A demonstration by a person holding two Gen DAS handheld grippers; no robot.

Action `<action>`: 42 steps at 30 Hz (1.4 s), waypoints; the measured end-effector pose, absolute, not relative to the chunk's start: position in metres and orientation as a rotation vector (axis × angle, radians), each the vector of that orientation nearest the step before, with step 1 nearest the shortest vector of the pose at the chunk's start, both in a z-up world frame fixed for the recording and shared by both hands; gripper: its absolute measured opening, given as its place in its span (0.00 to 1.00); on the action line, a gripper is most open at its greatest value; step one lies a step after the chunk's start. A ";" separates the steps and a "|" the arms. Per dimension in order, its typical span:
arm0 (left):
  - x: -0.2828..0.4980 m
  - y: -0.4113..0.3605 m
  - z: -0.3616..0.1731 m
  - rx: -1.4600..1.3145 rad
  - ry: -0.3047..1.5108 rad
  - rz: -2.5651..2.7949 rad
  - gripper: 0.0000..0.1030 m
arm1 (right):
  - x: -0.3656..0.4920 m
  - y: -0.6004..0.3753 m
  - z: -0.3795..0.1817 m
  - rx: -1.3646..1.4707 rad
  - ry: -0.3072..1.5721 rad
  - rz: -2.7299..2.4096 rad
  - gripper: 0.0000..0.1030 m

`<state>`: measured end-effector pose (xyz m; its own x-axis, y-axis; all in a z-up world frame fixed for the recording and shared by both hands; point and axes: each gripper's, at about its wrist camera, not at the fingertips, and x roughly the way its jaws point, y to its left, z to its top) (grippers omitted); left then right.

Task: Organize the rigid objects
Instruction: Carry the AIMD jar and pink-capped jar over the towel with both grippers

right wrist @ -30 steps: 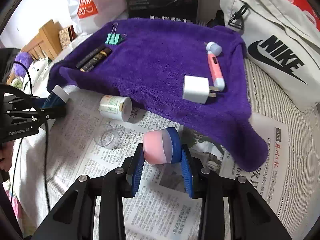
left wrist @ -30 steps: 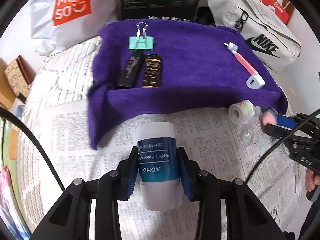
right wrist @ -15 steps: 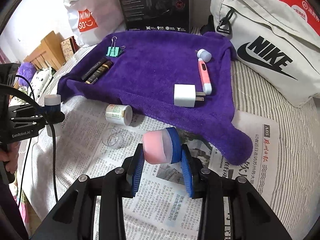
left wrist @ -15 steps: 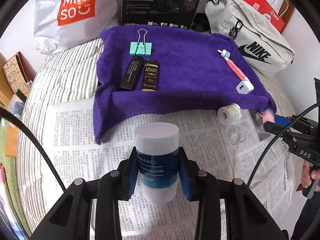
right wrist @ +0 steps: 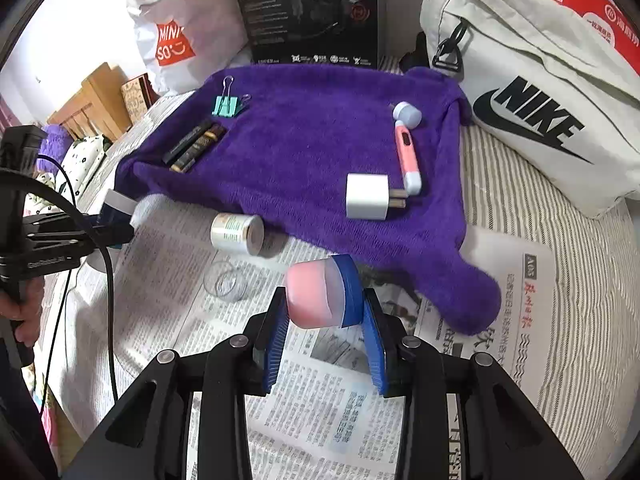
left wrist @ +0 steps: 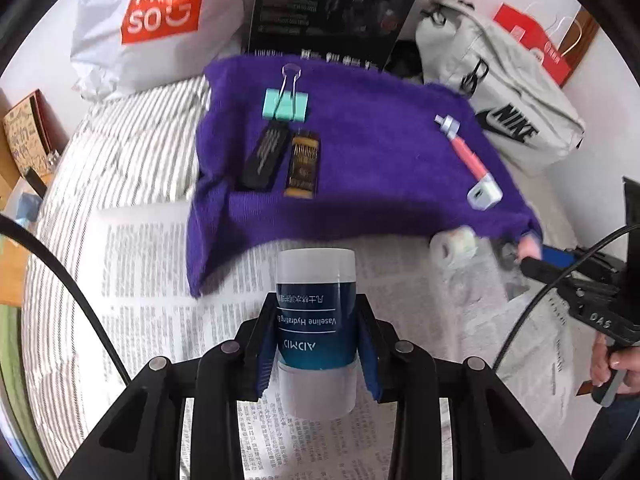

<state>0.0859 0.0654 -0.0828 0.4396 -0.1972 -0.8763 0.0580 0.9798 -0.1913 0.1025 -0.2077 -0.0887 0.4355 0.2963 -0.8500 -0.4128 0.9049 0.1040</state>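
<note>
Above newspaper beside a purple towel, the left gripper clamps a Vaseline tube; the right gripper grips a pink-and-blue jar.

**Surfaces as I see them**

I see a fuzzy, matt purple towel over printed newspaper. At my twelve o'clock, the Vaseline jar looks like smooth frosted plastic; the binder clip has shiny wire handles.

Two dark tubes, one binder clip, one charger, two jars.
</note>
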 end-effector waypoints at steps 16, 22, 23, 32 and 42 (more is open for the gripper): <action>0.126 0.060 -0.036 -0.068 1.022 -0.191 0.33 | 0.138 -0.209 -0.060 -0.101 0.967 0.440 0.34; 0.142 0.059 -0.038 -0.067 1.026 -0.198 0.33 | 0.158 -0.211 -0.059 -0.096 0.967 0.430 0.34; 0.145 0.060 -0.040 -0.067 1.028 -0.198 0.33 | 0.164 -0.210 -0.060 -0.092 0.968 0.434 0.34; 0.164 0.062 -0.053 -0.068 1.052 -0.207 0.33 | 0.209 -0.197 -0.082 -0.108 1.010 0.411 0.34; 0.176 0.068 -0.062 -0.077 1.063 -0.218 0.33 | 0.235 -0.185 -0.106 -0.127 1.079 0.392 0.34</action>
<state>0.1765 0.0681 -0.0618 0.4666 -0.2148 -0.8580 0.1406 0.9757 -0.1678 0.2347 -0.1846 -0.1062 0.4111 0.2493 -0.8768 -0.3720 0.9240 0.0883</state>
